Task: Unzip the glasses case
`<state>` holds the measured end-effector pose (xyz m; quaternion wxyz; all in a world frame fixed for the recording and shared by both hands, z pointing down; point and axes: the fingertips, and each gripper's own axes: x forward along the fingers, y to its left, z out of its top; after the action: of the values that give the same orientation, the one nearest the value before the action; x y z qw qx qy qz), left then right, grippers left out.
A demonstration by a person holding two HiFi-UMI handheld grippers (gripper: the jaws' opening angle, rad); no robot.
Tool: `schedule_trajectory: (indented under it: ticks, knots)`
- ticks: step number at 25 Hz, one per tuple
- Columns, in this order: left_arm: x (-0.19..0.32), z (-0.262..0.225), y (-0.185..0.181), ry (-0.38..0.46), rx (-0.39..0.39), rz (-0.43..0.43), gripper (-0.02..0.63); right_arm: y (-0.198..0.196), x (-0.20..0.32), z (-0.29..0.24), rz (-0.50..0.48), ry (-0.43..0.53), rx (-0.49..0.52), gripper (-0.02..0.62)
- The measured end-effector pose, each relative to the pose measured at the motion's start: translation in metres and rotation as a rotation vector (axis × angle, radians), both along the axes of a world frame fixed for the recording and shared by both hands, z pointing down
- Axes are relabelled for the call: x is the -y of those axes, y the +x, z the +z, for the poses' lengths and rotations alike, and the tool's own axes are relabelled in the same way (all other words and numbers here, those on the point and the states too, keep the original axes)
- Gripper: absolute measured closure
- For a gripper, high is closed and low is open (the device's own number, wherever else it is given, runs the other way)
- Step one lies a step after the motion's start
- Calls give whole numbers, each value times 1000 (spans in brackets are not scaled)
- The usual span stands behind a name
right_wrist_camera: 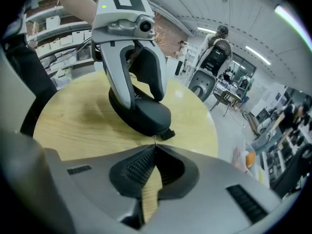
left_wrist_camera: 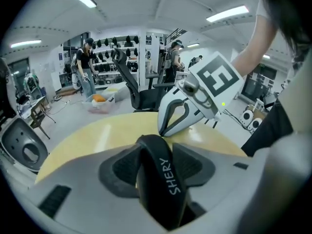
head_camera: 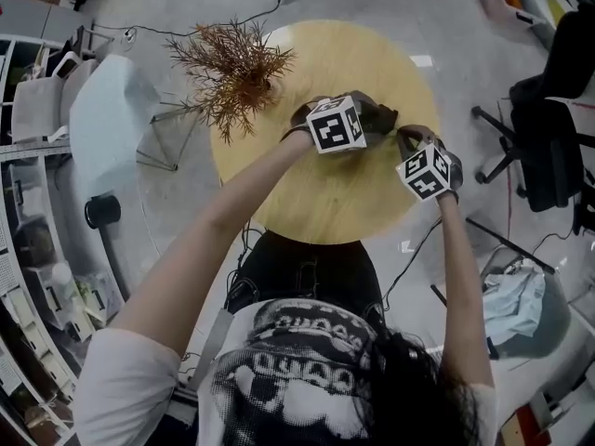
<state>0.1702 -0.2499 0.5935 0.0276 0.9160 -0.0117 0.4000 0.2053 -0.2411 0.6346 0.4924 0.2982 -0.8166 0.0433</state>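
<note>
A black glasses case (left_wrist_camera: 158, 179), printed SHERY, stands tilted on edge on the round wooden table (head_camera: 325, 203). My left gripper (left_wrist_camera: 158, 146) is shut on it, one pad on each side. In the right gripper view the case (right_wrist_camera: 146, 113) rests on the tabletop with the left gripper (right_wrist_camera: 142, 99) straddling it from above. My right gripper (right_wrist_camera: 155, 147) is shut, and a thin zipper pull at the case's near end is pinched at its tips. In the head view both grippers meet at the table's far right, left (head_camera: 358, 119) and right (head_camera: 414, 142), hiding the case.
A dried orange-brown plant (head_camera: 232, 68) stands at the table's far left edge. A black office chair (head_camera: 558, 128) is on the floor to the right, a white chair (head_camera: 102, 119) to the left. People stand far off (left_wrist_camera: 87, 67) among shelves.
</note>
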Motion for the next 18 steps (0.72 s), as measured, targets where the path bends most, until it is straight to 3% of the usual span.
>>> schedule_trajectory:
  ticks: [10,15,18]
  knots:
    - [-1,0,2,-12,-23,-13,399,-1,38,3,-96,18,-22,590]
    - [-1,0,3,-22,-33,-21,397,-4,42,5,-198,22,-47,588]
    - [0,0,2,-26,-50,-39,396,-5,42,5,-189,18,-27,588]
